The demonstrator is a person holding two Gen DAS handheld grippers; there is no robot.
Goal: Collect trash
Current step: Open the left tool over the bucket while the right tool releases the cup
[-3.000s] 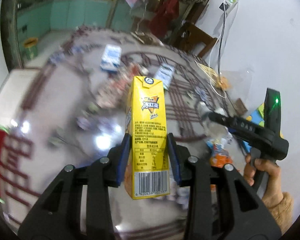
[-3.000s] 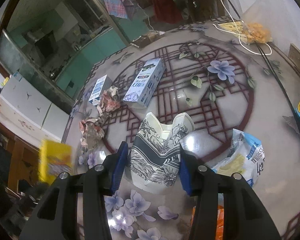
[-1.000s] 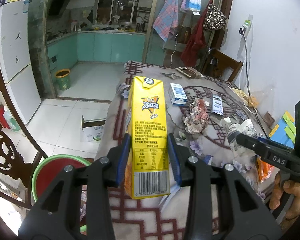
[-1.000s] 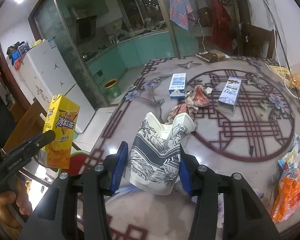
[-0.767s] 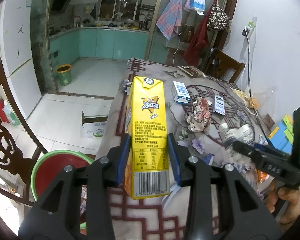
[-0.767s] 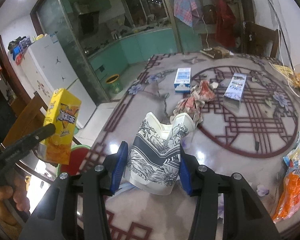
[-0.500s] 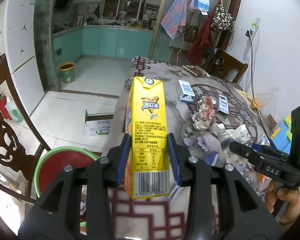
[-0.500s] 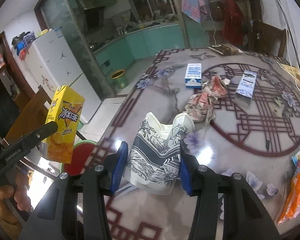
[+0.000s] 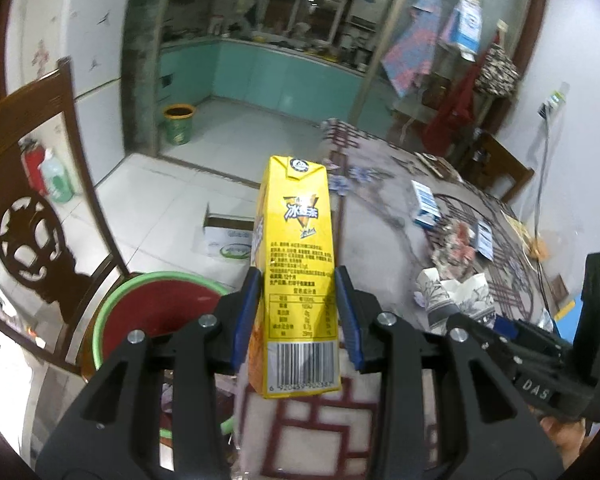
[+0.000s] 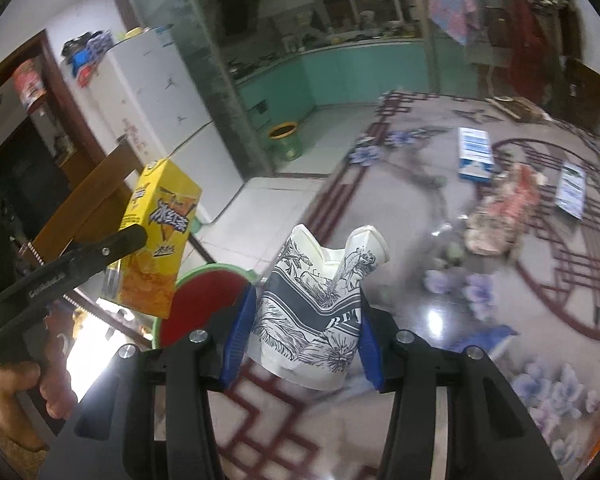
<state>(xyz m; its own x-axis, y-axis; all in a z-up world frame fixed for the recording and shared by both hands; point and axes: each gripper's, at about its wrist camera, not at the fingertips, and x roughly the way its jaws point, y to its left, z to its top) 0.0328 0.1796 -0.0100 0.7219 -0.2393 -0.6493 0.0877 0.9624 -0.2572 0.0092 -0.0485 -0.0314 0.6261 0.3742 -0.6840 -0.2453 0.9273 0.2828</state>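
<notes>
My left gripper (image 9: 298, 312) is shut on an upright yellow drink carton (image 9: 296, 264), held over the table's near left edge. The carton also shows at the left of the right wrist view (image 10: 160, 236). My right gripper (image 10: 306, 340) is shut on a crushed white paper cup (image 10: 320, 312) with a dark print; the cup also shows in the left wrist view (image 9: 454, 300). A red basin with a green rim (image 9: 148, 304) stands on the floor below the table edge, to the left of both grippers, and shows in the right wrist view (image 10: 208, 300).
The glossy patterned table (image 10: 440, 240) holds two blue-white boxes (image 10: 476, 152) and crumpled paper (image 10: 500, 216). A dark wooden chair (image 9: 32, 200) stands at left by the basin. A cardboard box (image 9: 228, 236) and a small bin (image 9: 178, 124) sit on the tiled floor.
Both grippers have moved left towards the table's edge with their loads. The red basin now shows larger and nearer below them. Neither grip has changed.
</notes>
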